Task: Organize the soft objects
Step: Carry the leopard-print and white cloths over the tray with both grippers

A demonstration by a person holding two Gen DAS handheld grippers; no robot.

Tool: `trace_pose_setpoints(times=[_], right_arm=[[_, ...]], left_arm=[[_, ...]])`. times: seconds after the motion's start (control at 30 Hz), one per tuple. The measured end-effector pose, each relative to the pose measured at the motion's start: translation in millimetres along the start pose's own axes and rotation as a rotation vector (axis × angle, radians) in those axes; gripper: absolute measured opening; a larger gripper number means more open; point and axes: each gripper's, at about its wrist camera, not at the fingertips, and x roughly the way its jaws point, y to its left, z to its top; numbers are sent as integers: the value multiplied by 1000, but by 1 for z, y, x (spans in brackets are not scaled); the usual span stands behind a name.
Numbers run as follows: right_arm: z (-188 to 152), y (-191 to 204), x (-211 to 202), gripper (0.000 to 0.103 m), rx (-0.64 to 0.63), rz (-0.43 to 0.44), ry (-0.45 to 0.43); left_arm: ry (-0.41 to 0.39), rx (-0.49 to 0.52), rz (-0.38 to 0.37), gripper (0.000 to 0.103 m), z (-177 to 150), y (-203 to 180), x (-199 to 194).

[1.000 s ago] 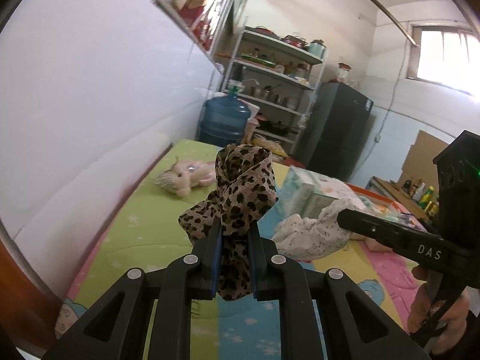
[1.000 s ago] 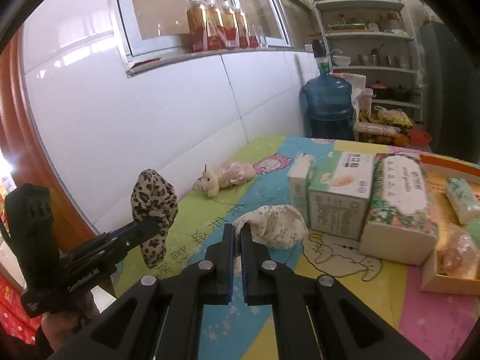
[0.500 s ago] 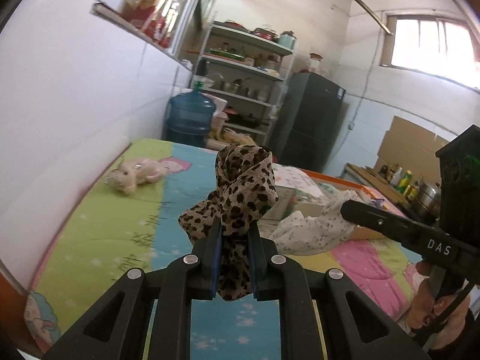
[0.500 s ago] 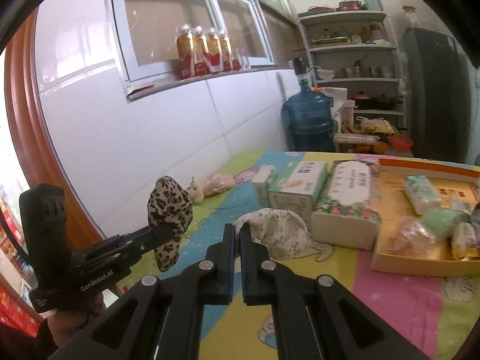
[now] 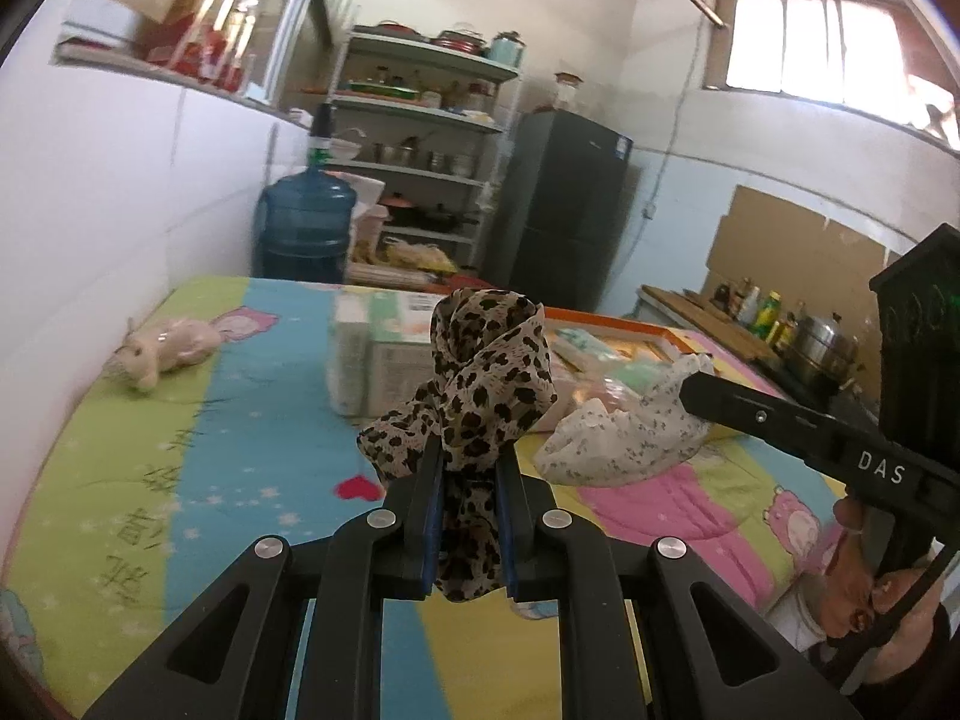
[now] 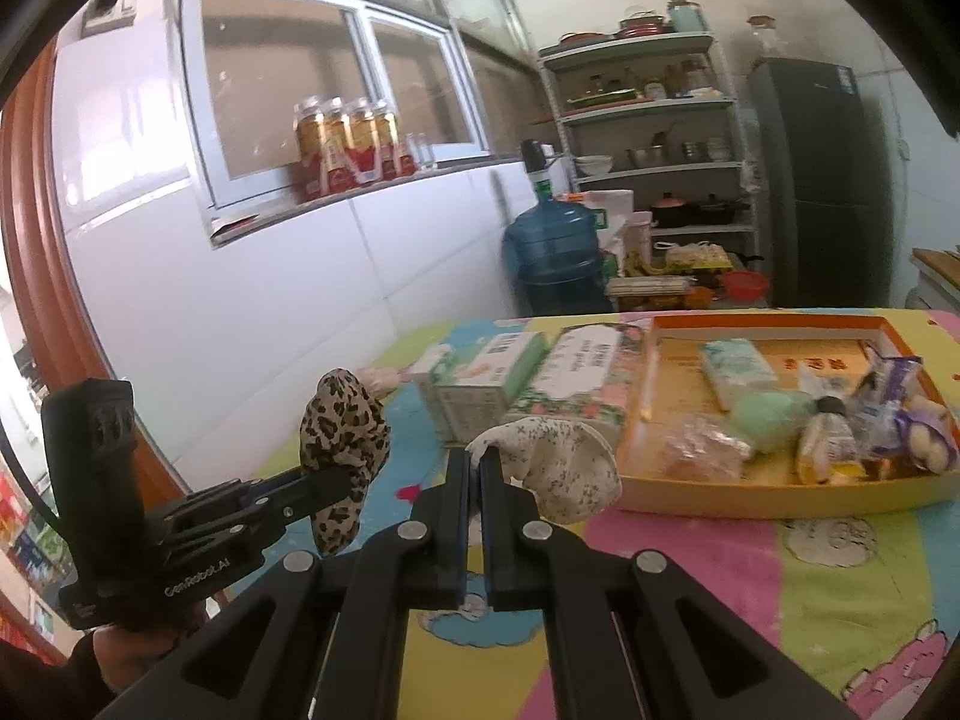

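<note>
My left gripper [image 5: 469, 462] pinches the leopard-print cloth [image 5: 480, 372] tight; my right gripper [image 6: 475, 462] clamps the white speckled cloth [image 6: 558, 468], bulging toward two o'clock above the bedspread [image 6: 720, 570].

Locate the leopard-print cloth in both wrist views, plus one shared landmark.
Left wrist: leopard-print cloth sits centre frame, pinched in the left claw, bunched above its fingers.
Right wrist: the same cloth is at lower left, hanging from the tip of the left claw, which reaches in from the left edge.
Shared landmark: the blue water jug against the white wall, beside the metal shelving.
</note>
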Motion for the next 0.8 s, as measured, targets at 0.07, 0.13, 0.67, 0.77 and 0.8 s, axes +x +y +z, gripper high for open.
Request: trace_pose_setpoints(times=[0.07, 0.13, 0.67, 0.77, 0.8], right_arm=[[0, -7, -7, 4, 12, -15, -11], [0, -14, -12, 4, 21, -29, -21], [7, -72, -47, 4, 72, -111, -90], [10, -83, -52, 4, 78, -122, -106], [12, -87, -54, 4, 80, -125, -111]], left_arm=[[4, 14, -12, 15, 1, -9, 3], [8, 28, -25, 15, 3, -19, 8], [50, 87, -131, 15, 25, -75, 51], [51, 104, -144, 15, 33, -86, 60], [50, 110, -150, 15, 36, -91, 63]])
